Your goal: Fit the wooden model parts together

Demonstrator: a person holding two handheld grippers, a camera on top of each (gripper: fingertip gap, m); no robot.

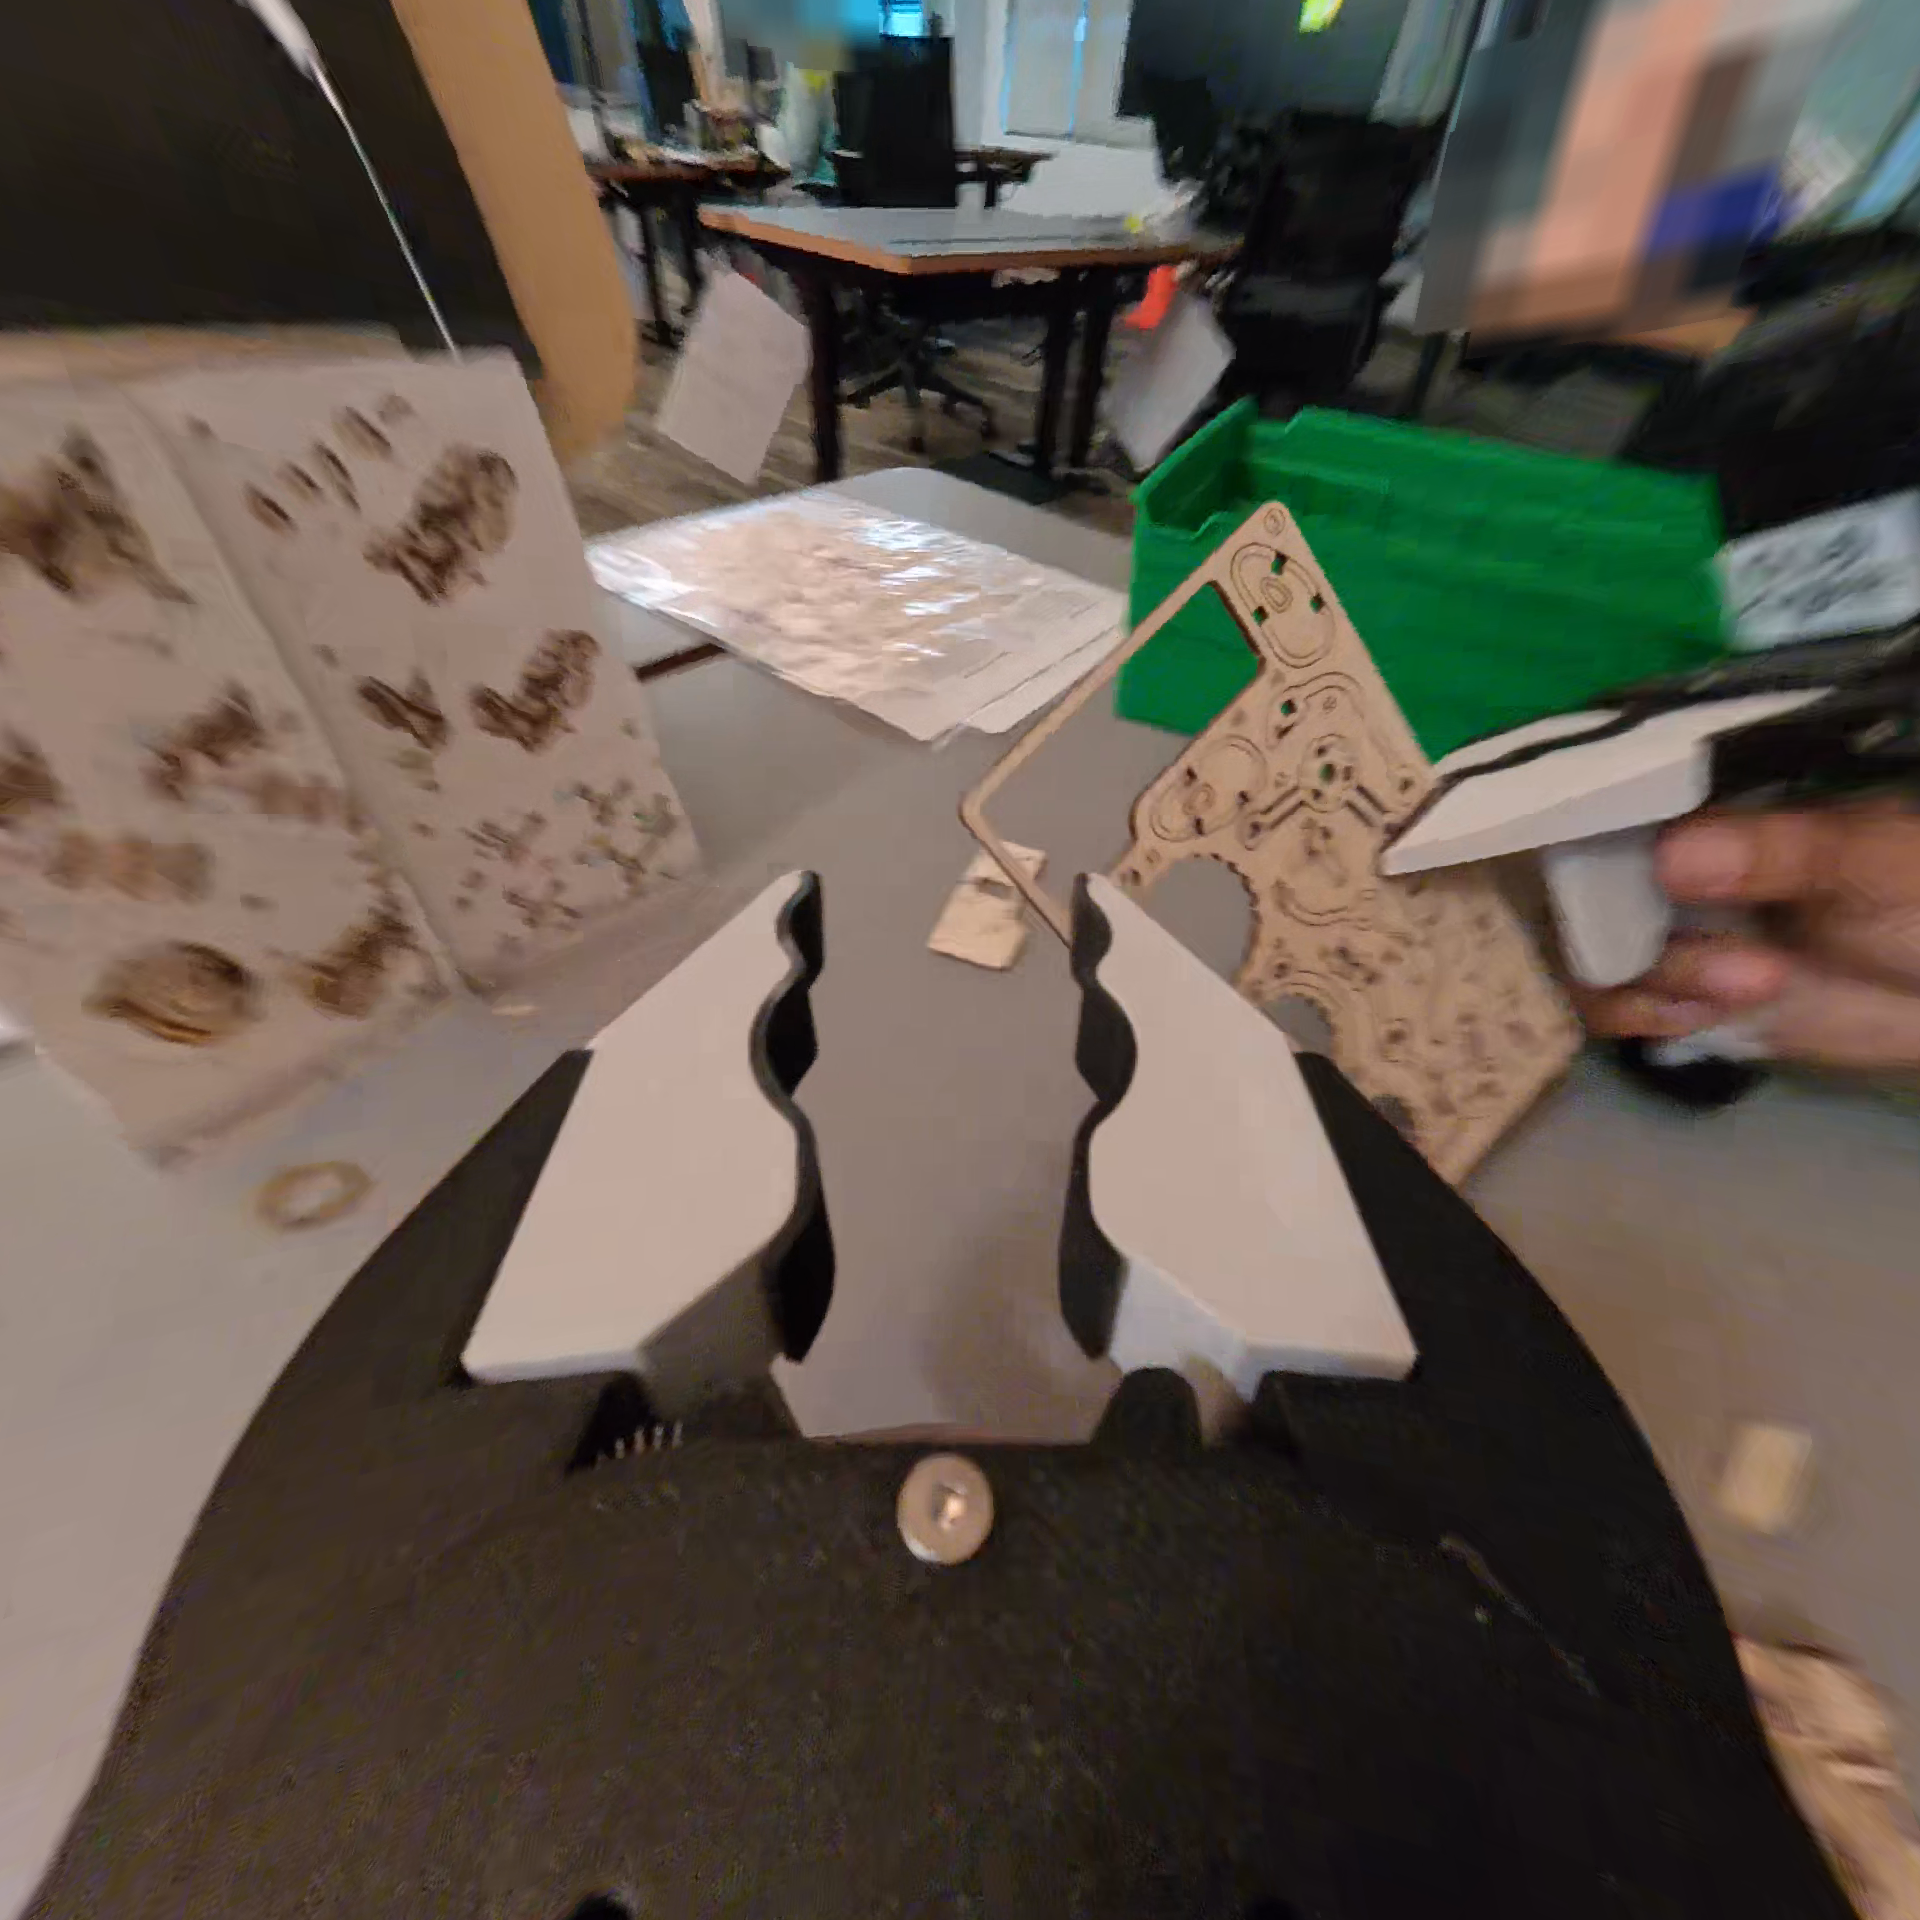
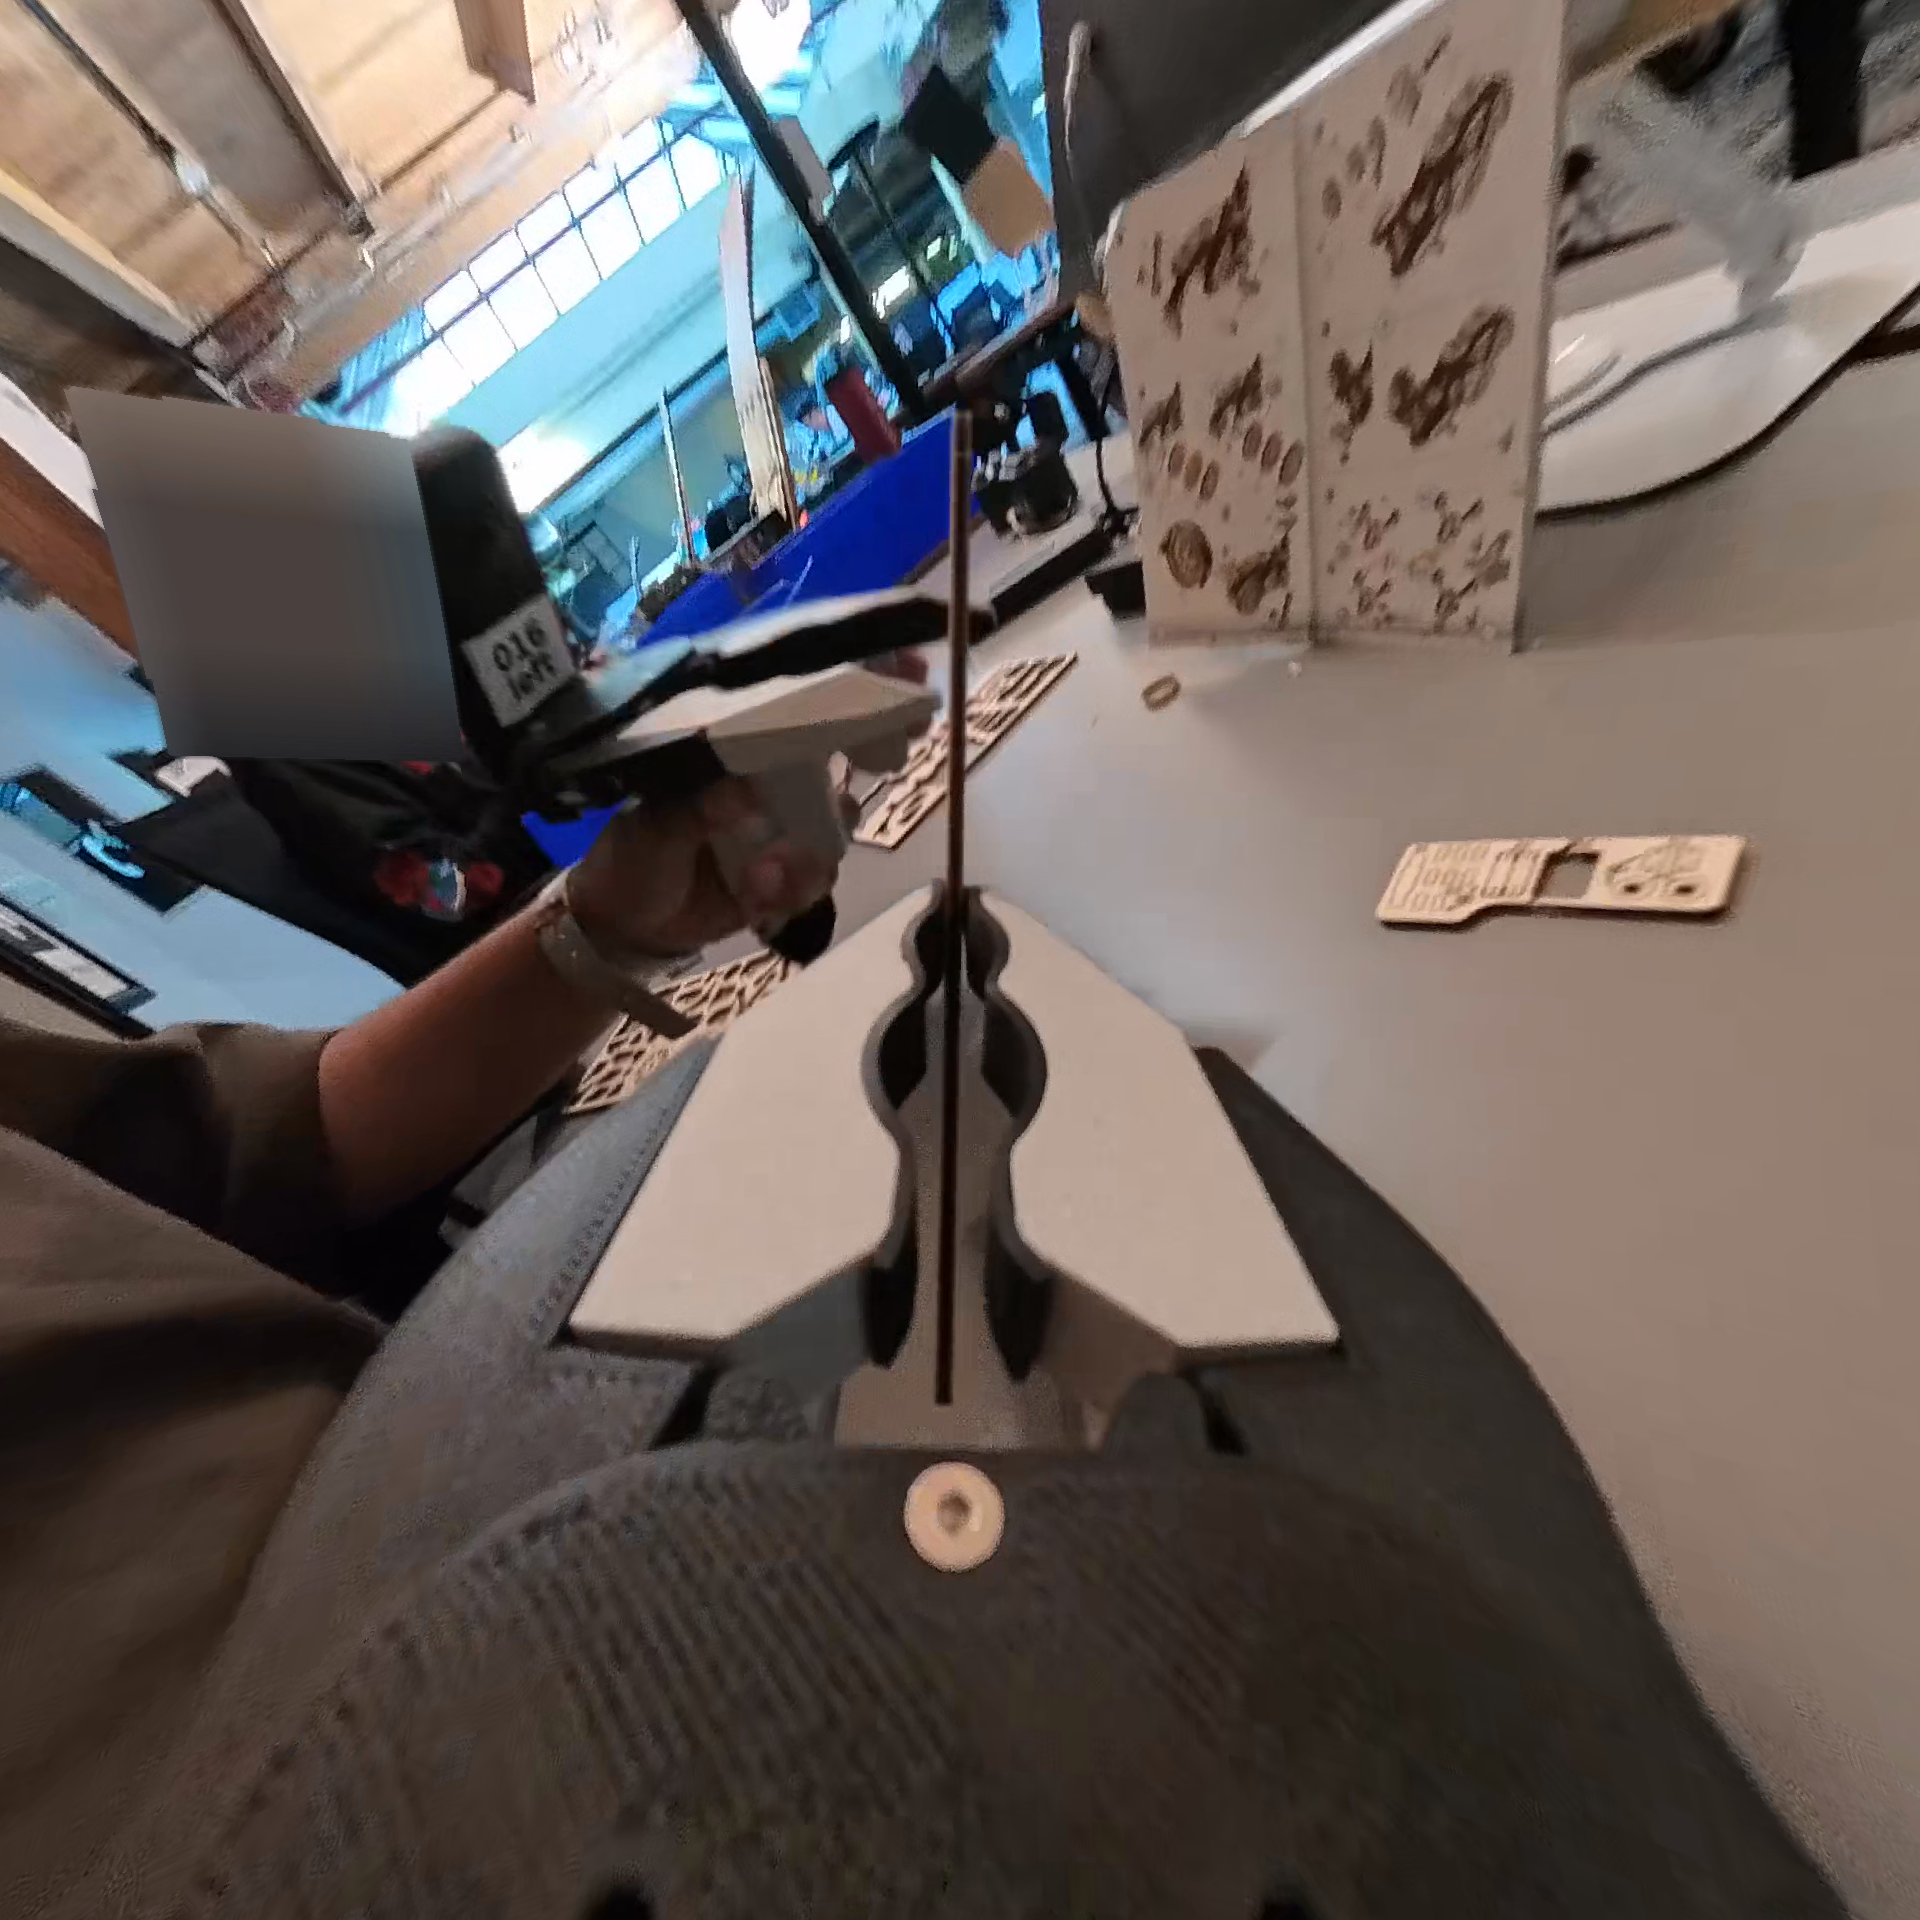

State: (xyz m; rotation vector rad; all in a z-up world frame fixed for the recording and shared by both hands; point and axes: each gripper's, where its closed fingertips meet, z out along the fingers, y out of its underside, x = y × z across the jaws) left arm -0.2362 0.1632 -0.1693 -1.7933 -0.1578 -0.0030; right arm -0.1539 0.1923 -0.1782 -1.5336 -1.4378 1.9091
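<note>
My left gripper is open and empty above the grey table. To its right, a laser-cut wooden parts sheet stands upright and tilted, with a thin frame strip reaching toward my right fingertip. My right gripper is shut on this sheet, seen edge-on as a thin dark line. The right gripper also shows at the right of the left wrist view. The left gripper shows at the left of the right wrist view, close to the sheet's edge.
A folded instruction sheet stands on the table. A wooden ring lies near it. Other wooden sheets lie flat. A green bin and a plastic-wrapped packet sit behind.
</note>
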